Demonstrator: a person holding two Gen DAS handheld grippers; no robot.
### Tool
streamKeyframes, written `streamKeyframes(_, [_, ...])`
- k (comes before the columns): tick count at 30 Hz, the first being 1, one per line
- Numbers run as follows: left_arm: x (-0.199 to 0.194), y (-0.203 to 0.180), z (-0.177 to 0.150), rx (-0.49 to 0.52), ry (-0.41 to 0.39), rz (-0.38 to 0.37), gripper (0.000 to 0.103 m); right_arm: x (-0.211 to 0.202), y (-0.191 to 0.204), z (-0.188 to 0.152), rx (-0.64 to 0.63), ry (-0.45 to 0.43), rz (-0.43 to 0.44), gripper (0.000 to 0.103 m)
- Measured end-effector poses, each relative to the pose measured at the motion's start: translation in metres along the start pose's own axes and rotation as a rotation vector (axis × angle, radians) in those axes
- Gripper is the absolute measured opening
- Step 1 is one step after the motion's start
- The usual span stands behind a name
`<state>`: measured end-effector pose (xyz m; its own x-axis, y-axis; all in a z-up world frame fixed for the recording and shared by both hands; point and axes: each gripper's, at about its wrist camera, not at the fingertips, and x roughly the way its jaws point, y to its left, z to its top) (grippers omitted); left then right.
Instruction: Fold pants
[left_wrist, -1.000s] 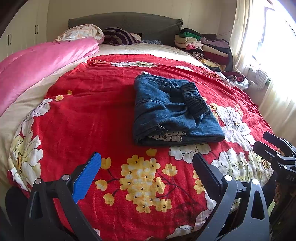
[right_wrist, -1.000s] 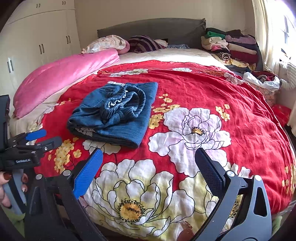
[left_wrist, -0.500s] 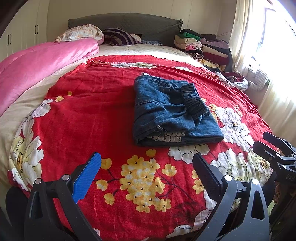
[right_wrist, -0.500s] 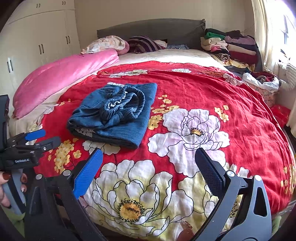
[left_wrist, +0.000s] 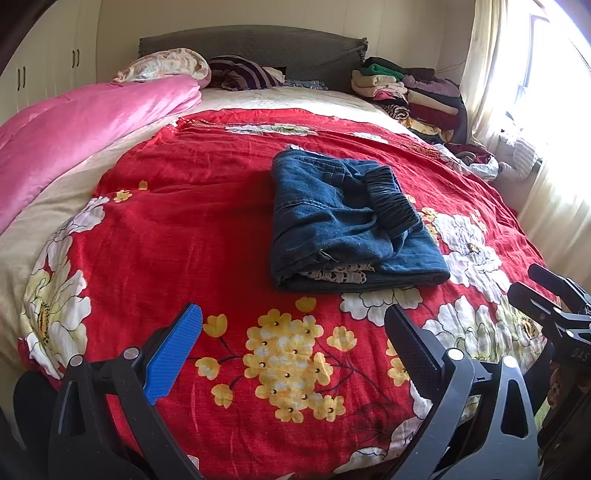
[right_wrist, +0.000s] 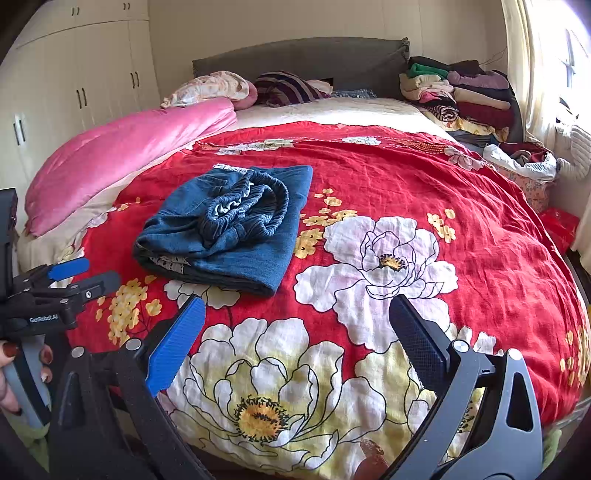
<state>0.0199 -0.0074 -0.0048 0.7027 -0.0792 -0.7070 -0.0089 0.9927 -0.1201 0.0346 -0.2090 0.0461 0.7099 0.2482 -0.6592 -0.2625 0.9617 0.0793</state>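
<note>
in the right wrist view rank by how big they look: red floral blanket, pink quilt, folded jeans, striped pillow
1. red floral blanket
2. pink quilt
3. folded jeans
4. striped pillow, though it lies farthest from the camera

blue denim pants (left_wrist: 343, 218), red floral bedspread (left_wrist: 207, 221)

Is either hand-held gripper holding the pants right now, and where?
Nothing is held. Left hand-held gripper and right hand-held gripper are open, short of the folded pants.

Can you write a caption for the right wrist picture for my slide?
Folded blue pants lie on the red flowered bedspread, while the open right gripper hovers nearby, empty.
</note>
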Motion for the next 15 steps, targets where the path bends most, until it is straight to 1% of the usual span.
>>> streamKeyframes(15, [0.0000,0.0003,0.0000,-0.002,-0.002,-0.004,0.099,-0.0002,-0.0005,0.0002,-0.001,0.000,0.001,0.094])
